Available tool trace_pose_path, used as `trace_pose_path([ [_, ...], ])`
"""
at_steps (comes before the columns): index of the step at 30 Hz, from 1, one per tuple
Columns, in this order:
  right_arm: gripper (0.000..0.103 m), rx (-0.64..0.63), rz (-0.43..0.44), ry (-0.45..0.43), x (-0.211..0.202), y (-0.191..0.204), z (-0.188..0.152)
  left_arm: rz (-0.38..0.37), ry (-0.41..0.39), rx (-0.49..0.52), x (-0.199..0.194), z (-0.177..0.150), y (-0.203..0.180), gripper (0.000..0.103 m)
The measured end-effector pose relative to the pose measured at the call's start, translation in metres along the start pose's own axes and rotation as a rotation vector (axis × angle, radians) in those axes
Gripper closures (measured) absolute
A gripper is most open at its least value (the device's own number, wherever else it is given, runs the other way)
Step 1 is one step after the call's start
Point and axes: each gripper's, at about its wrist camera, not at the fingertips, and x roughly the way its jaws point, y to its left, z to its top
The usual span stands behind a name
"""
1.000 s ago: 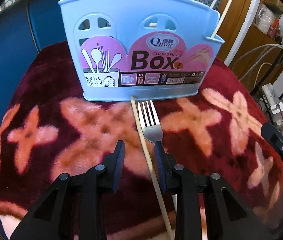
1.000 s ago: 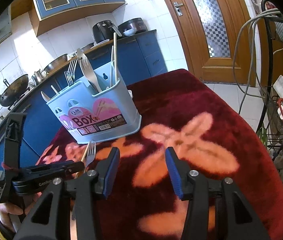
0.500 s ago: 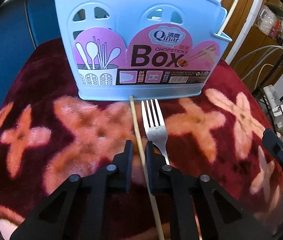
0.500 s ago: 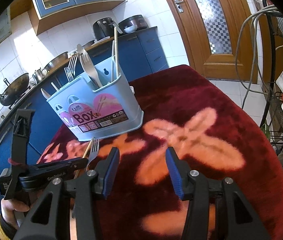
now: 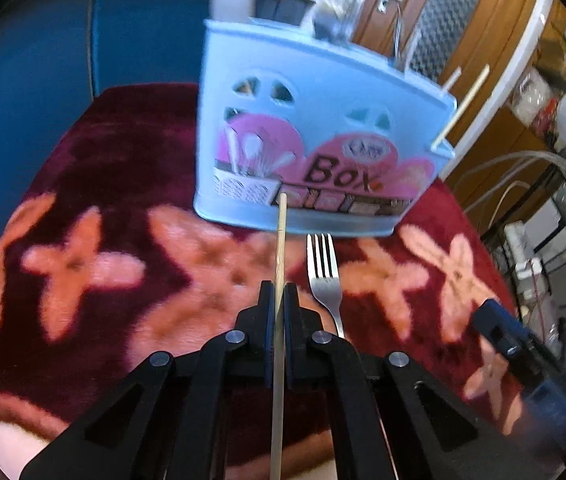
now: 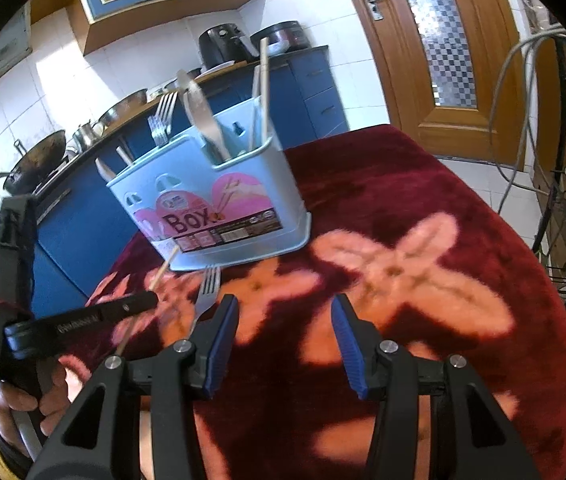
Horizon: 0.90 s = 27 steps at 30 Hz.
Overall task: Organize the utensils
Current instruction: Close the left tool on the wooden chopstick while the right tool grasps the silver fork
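The left gripper had just closed its fingers on the chopstick, tip lifted toward the box beside the fork; that thin stick could pivot loose, while the right gripper stood open, empty.

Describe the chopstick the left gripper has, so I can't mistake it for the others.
Find the light blue utensil box on the red floral cloth. Just in front of it, a pale wooden chopstick runs toward the camera, pinched in the shut left gripper. Unlike those standing in the box, it's outside, beside the metal fork.
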Motion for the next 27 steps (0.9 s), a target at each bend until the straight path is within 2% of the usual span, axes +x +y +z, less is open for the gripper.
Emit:
trace_pose_path([
  [3,0.052,-0.022,0.023,0.032,0.008,0.011,0.001,-0.005,-0.036,-0.022,-0.012,0.002,0.009,0.101],
  [9,0.052,-0.074,0.068,0.122,0.028,0.038,0.001,0.042,-0.096,-0.034,-0.029,0.007,0.025,0.101],
  [12,0.053,-0.105,0.083,0.172,0.040,0.052,-0.002,0.042,-0.111,-0.043,-0.034,0.007,0.033,0.101],
  [22,0.072,-0.152,0.057,0.347,0.085,0.079,-0.001,0.005,-0.124,-0.087,-0.039,0.004,0.055,0.101],
  [27,0.073,-0.150,0.036,0.409,0.101,0.084,0.008,-0.005,-0.122,-0.084,-0.037,0.001,0.057,0.101],
])
